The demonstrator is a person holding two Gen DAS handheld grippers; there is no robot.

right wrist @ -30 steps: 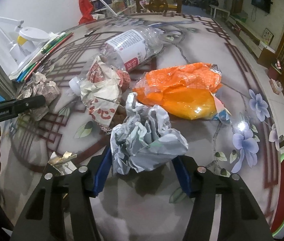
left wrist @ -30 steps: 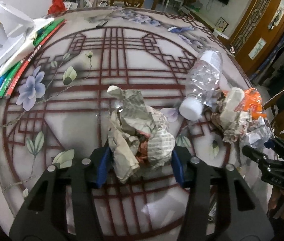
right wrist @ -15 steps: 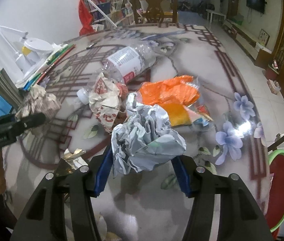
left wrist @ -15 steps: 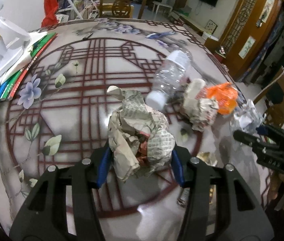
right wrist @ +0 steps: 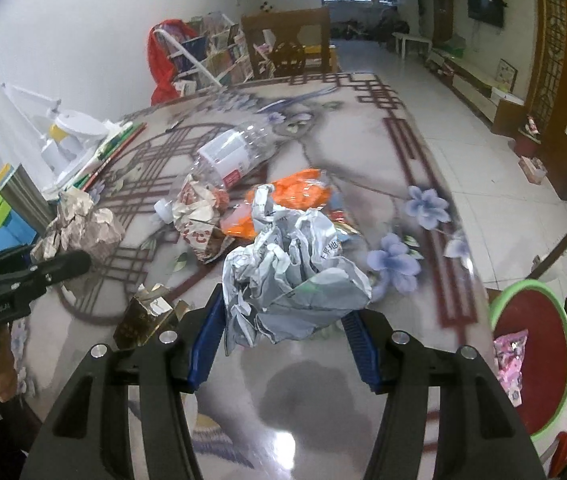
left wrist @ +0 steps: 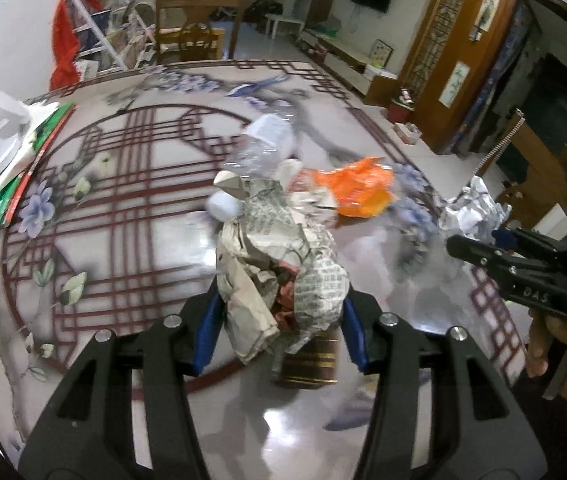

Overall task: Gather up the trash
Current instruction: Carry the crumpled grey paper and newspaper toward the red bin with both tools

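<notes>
My left gripper [left wrist: 279,328] is shut on a crumpled ball of newspaper [left wrist: 279,272], held clear above the patterned table [left wrist: 123,208]. My right gripper [right wrist: 283,340] is shut on a crumpled grey-white paper wad [right wrist: 291,280], also lifted off the table. On the table lie a clear plastic bottle [right wrist: 231,160], an orange plastic bag [right wrist: 295,196], a crumpled red-and-white wrapper [right wrist: 199,220] and a small gold-and-brown box [right wrist: 147,316]. In the right wrist view the left gripper [right wrist: 67,264] with its newspaper ball [right wrist: 79,228] shows at the left.
Books and a white desk lamp [right wrist: 63,132] sit at the table's far left edge. Below the table's right edge stands a green-rimmed bin with a red liner [right wrist: 531,344] holding a pink wrapper [right wrist: 511,356]. A wooden chair [right wrist: 287,52] stands behind the table.
Both grippers have risen and drawn back from the table with their paper wads. The bottle, orange bag and wrapper now look smaller and farther away.
</notes>
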